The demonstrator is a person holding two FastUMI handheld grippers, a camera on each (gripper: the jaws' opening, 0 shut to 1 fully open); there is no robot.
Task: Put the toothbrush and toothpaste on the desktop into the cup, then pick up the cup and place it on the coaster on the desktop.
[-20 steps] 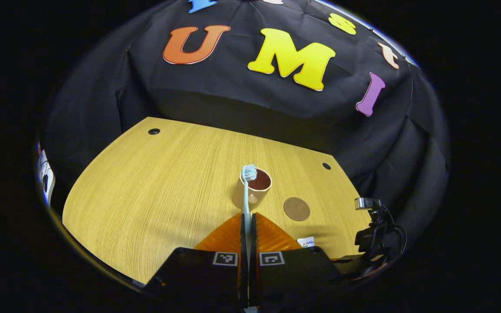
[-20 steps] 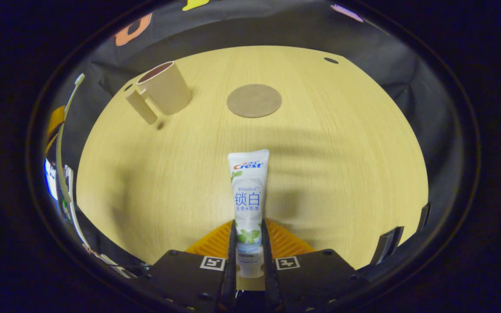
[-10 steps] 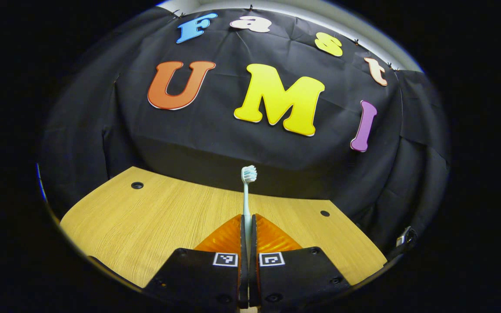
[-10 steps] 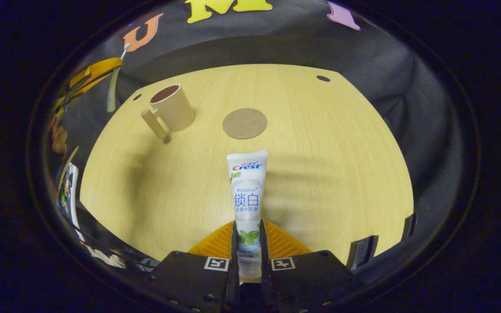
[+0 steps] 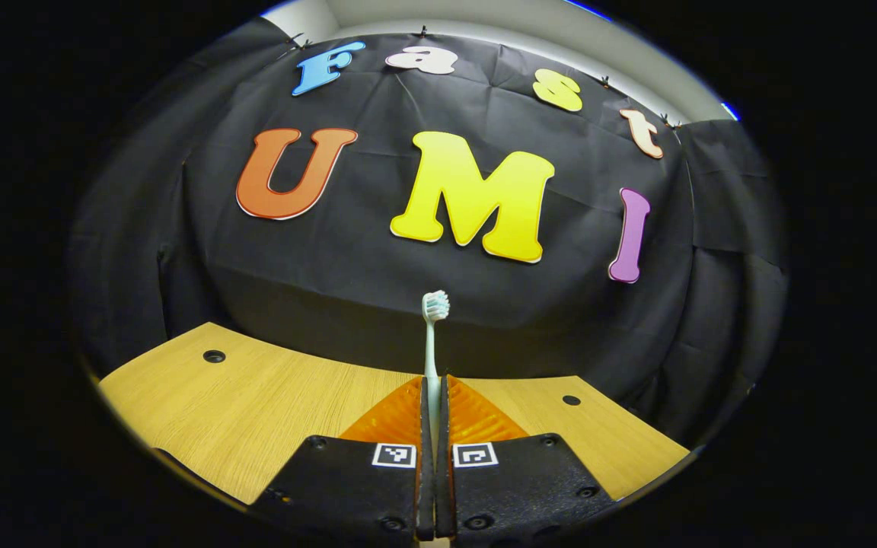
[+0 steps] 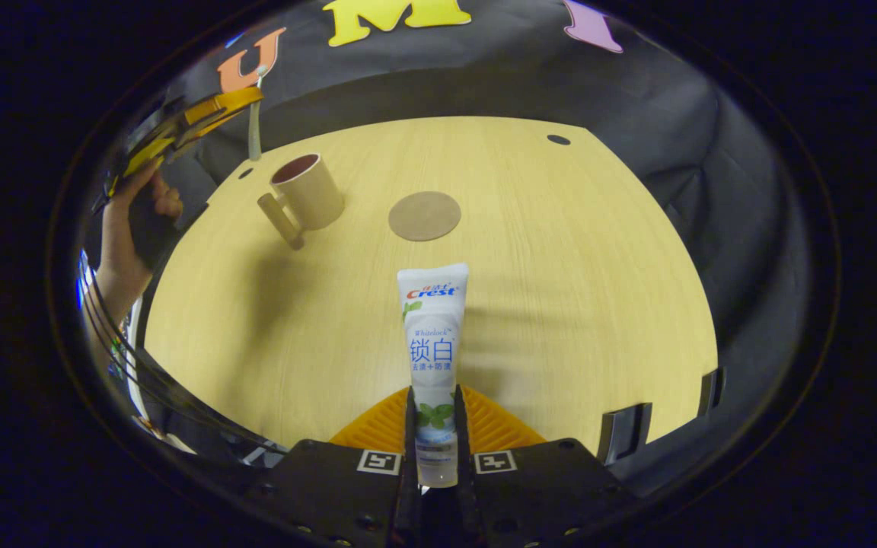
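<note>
Left gripper [image 5: 432, 396] is clamped on the toothbrush [image 5: 432, 335], bristles pointing to twelve o'clock; seen from the right gripper view, it hangs above the cup [image 6: 307, 190]. Right gripper [image 6: 434, 415] is clamped on the toothpaste [image 6: 432, 327] near its cap end. The brush looks light, stiff and thin, best held mid-handle; the tube is probably soft and squeezable. The cup stands at nine o'clock of the coaster [image 6: 424, 215] on the desk [image 6: 575, 266].

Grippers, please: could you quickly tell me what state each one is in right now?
Left gripper: closed on the toothbrush, bristles up.
Right gripper: closed on the toothpaste tube, held above the desktop.
</note>
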